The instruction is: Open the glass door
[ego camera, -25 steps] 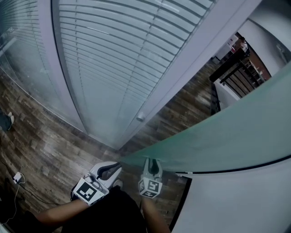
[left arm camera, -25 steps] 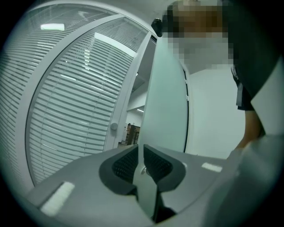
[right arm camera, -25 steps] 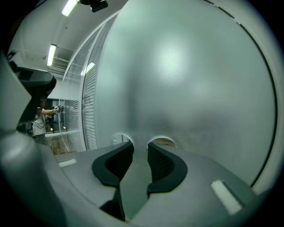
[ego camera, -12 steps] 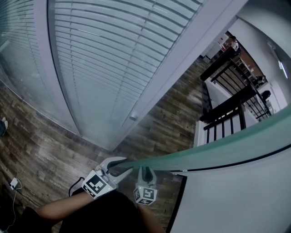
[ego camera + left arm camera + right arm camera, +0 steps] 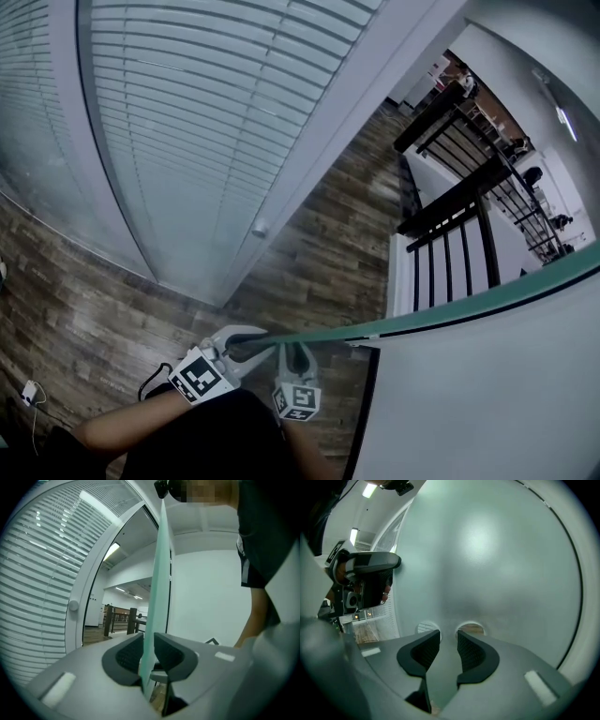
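Straddling the free edge of the green-tinted frosted glass door (image 5: 441, 317), the left gripper (image 5: 249, 344) has just been closing its jaws; pads sit against both faces. Right gripper (image 5: 296, 352), just beside it, faces the pane w/ jaws apart, nothing btwn them. Door stands open over the dark wood-plank floor (image 5: 319, 253).

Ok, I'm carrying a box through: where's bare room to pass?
Free: the wood floor between the white door frame and the glass door's edge, up to the black railing. Crowded at the door's near edge: the left claw, jaws just closing, has the glass between them; the right claw faces the pane beside it.
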